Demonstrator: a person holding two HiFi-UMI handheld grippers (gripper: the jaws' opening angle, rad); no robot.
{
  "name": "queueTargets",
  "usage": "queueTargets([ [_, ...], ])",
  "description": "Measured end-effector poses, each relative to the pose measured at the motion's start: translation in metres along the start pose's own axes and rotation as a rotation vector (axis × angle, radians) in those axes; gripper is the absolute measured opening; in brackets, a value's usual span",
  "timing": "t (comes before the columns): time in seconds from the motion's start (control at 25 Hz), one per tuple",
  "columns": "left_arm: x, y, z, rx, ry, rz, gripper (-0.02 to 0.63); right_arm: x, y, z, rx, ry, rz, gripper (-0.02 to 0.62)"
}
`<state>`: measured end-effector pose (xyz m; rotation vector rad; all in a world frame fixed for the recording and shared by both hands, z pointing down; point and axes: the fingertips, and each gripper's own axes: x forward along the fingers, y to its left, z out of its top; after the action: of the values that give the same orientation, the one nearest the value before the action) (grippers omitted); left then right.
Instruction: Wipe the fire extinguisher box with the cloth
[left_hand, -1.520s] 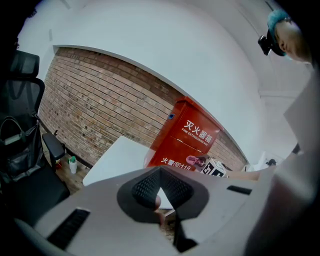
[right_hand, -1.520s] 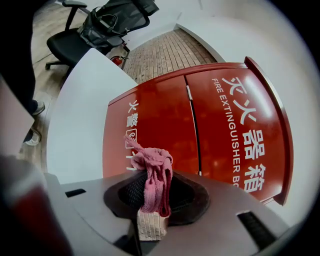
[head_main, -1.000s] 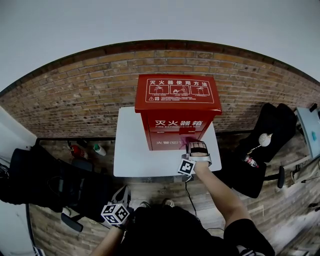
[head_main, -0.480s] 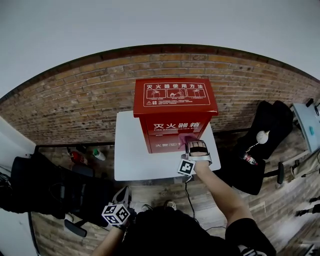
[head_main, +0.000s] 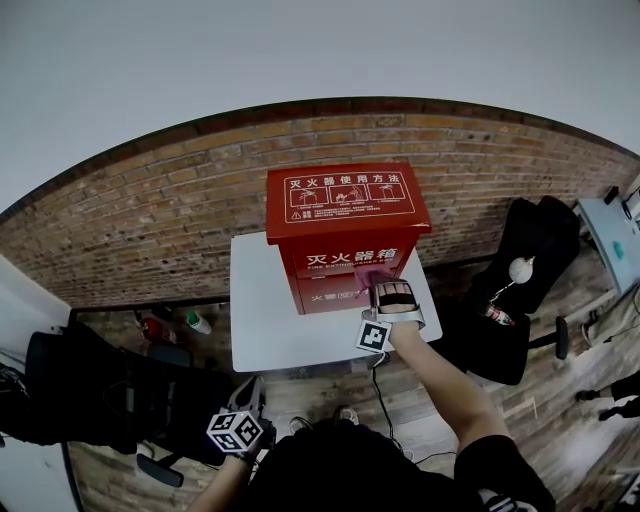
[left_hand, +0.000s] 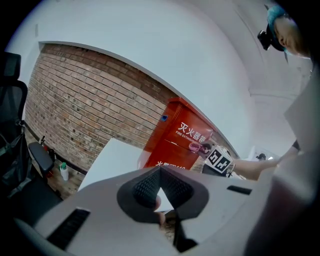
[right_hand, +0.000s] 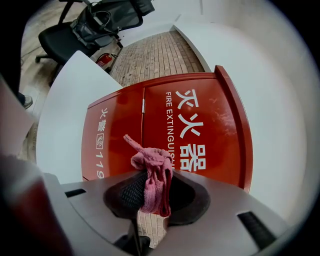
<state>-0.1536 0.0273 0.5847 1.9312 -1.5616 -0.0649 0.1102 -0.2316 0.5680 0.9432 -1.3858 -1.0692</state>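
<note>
**Fire extinguisher box** (head_main: 345, 235), count one. Red and upright, with white lettering on the front and an instruction panel on the lid. It stands on the white counter (head_main: 262, 335), count one.

**Cloth** (right_hand: 152, 172), count one. Pink and bunched, it sits at the lower right of the box's front face, beside the lettering. It appears to rest against the panel.

**Right tongs** (right_hand: 150, 195), count one. Clamped on the cloth, with the bunch poking past the tips toward the box front.

**Left tongs** (left_hand: 160, 192), count one. Tips together and nothing held. They hang low, well in front of the box and to its left, off the counter.

**Step in hand (judged):** wiping the front face, with the task likely partway through.

**Next move calls for:** firm pressure of the cloth against the panel and a sweep across the front, then the lid and sides. The left tongs are free to steady the box if it slides.
</note>
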Motion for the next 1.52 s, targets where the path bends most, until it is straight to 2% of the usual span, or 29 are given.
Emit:
queueTargets([
  [0.8, -0.004, 0.028, 0.006, -0.010, 0.017, -0.052, 0.018, -0.018, -0.051, 0.010, -0.012, 0.048, -0.109, 0.104],
  [1.52, -0.021, 0.072, 0.011, -0.024, 0.052, -0.108, 0.018, -0.027, -0.088, 0.016, -0.017, 0.148, -0.159, 0.105],
])
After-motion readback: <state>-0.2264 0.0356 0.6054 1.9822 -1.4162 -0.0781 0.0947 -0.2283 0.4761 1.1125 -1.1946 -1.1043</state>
